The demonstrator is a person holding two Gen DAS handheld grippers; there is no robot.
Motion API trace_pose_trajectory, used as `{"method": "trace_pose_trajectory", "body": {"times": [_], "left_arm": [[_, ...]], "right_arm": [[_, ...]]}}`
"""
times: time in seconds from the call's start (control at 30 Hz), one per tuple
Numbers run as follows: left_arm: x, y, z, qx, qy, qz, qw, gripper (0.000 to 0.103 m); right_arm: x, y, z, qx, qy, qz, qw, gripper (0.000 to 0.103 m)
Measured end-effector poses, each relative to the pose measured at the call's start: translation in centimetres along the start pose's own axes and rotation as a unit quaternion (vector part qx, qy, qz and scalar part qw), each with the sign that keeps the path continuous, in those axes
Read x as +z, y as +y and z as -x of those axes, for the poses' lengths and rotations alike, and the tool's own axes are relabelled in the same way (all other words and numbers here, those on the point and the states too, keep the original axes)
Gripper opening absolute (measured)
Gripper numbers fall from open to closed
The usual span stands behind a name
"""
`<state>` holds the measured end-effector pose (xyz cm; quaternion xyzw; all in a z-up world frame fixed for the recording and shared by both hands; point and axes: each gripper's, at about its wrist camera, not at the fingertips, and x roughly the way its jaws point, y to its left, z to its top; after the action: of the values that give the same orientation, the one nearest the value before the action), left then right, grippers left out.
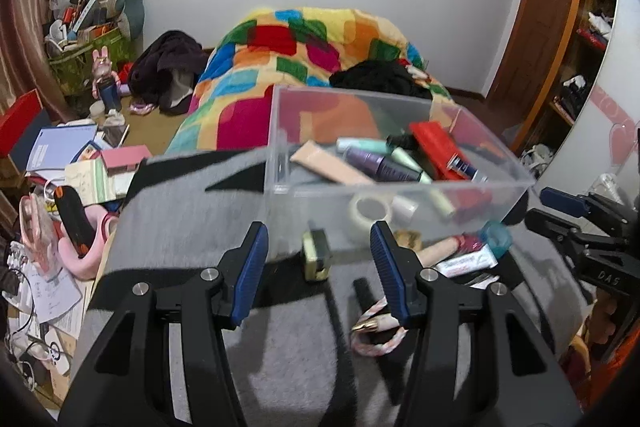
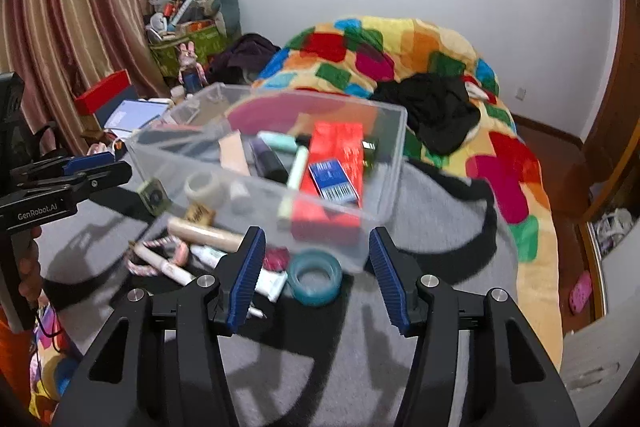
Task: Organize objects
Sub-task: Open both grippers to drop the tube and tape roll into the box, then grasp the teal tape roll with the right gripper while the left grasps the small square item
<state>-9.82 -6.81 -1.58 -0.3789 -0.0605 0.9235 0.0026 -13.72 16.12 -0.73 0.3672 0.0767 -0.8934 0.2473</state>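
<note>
While both tongs hang over the grey blanket (image 1: 180, 219), this is how things lie:
Left gripper (image 1: 318, 269): jaws apart, nothing between the pads.
Right gripper (image 2: 318, 269): jaws apart, empty, above the teal tape roll (image 2: 315, 277).
Clear bin (image 2: 384, 163): on the blanket's far part, holding tubes, a red box (image 2: 338, 151) and a white tape roll (image 1: 370, 213).
Loose items: small green box (image 1: 317, 255), cream tube (image 2: 204, 233) and pink-white cord (image 1: 376, 337) lie just before the bin's near wall.

Indoor light casts hard shadows on the grey blanket (image 1: 192, 219); motion blur, curved fisheye edges.
</note>
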Motion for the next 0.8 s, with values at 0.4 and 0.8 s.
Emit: {"method": "trace_pose_trajectory", "body": {"times": [0.4,0.8], "left_arm": [[-0.3,-0.4,-3.5,0.006,0.045,-0.020,0.9988,0.035],[-0.4,-0.4,-4.1,0.000,0.056,-0.013,0.9984,0.016]], "right_arm": [[-2.8,-1.7,-3.5,0.013,0.071,-0.025,0.997,0.050],[-2.8,-1.1,-4.4,0.029,0.082,-0.024,0.996,0.033]]}}
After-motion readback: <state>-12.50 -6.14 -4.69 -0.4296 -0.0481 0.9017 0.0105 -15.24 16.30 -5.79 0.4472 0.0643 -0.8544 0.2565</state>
